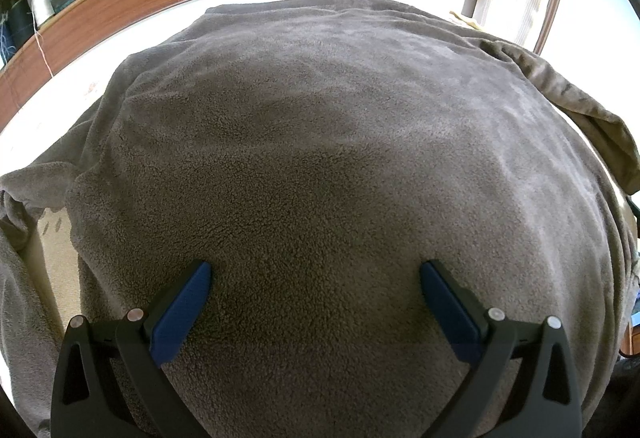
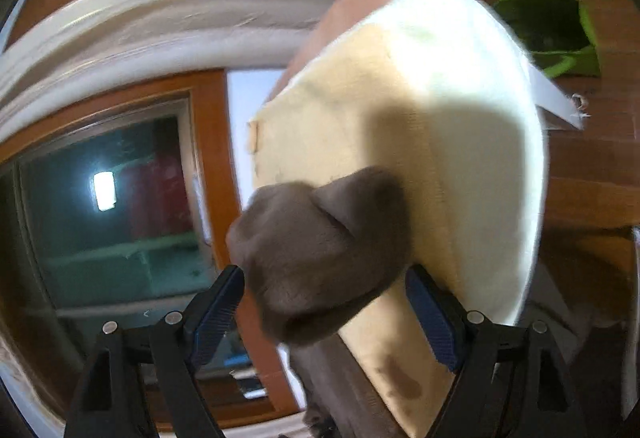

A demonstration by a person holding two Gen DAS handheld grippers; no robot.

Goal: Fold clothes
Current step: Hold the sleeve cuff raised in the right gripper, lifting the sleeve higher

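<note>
Cream table [image 1: 56, 258] bears spread grey fleece garment [image 1: 320, 158]; both grippers' jaws apart.

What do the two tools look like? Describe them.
Both are alike. The left tool has two black plastic arms with triangular cut-outs and round silver pin heads at the joints. Each ends in a dark blue textured pad. The right tool has the same black linkage, silver pins and blue ridged pads. No cables, markings or sleeves show.
</note>
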